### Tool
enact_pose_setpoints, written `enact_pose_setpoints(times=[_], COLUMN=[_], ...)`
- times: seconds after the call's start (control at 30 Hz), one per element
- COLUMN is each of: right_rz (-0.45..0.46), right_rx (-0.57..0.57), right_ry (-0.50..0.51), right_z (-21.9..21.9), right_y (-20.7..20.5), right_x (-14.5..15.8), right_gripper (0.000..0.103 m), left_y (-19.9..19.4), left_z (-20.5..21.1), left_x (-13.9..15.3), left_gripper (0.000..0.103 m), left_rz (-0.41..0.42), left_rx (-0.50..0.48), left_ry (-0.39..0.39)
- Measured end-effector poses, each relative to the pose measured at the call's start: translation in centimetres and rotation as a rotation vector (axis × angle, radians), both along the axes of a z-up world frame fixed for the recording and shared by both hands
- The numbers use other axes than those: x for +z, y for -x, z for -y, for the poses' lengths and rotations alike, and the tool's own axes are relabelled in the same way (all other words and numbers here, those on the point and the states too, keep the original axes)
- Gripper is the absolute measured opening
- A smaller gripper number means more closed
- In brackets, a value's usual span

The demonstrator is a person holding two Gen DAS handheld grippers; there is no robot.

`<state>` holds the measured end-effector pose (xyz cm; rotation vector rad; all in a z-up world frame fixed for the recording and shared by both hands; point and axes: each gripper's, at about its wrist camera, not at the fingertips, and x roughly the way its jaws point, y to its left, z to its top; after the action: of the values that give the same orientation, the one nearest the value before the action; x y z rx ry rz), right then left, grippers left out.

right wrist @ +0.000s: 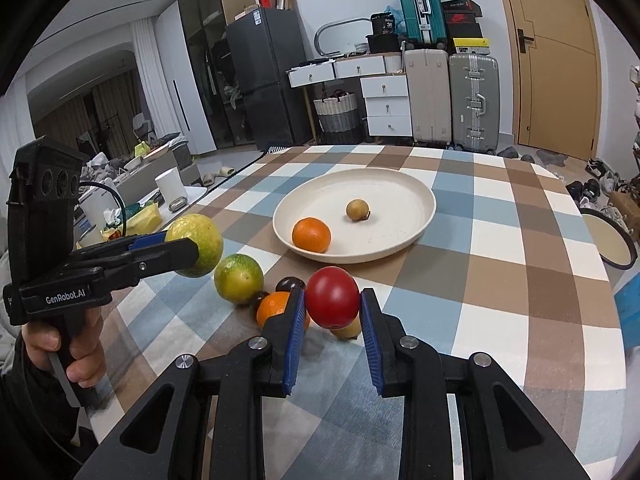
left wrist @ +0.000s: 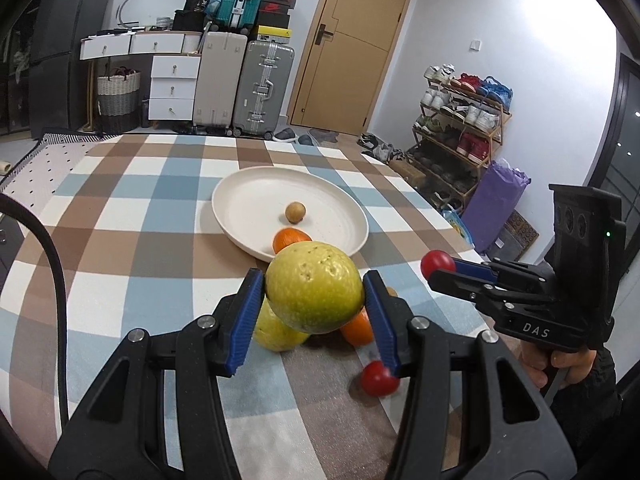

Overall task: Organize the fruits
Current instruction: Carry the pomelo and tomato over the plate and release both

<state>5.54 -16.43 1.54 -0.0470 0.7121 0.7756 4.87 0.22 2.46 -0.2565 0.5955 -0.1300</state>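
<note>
left gripper pinches a green fruit above the cloth, right gripper pinches a tomato, plate beyond holds an orange

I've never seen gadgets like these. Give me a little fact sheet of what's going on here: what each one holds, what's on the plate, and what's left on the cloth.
left gripper: shut on a yellow-green round fruit, lifted off the cloth
right gripper: shut on a small red tomato
round cream plate: holds one orange mandarin and one small tan round fruit
checked tablecloth: a second yellow-green fruit, another orange mandarin, a dark plum-like fruit, a second red tomato
</note>
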Motion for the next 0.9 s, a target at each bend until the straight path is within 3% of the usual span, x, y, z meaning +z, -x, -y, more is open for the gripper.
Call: enact_pose_setpoints(times=[0.3,0.9], right_rz=[0.024,-0.014], right_rx=[0.004,0.009], right_ry=[-0.015,-0.014], right_z=[-0.7,-2.5], right_y=[-2.0,-7.3], right_x=[1.0,0.7], right_gripper=[0.028,0.028], left_y=[-2.9,-10.9], left_z=[-1.0,-2.6], left_x=[1.1,-0.1], left_gripper=[0.048,0.047], left_rz=[0.019,-0.012], left_rx=[0.024,0.047], left_ry=[-0.011,-0.02])
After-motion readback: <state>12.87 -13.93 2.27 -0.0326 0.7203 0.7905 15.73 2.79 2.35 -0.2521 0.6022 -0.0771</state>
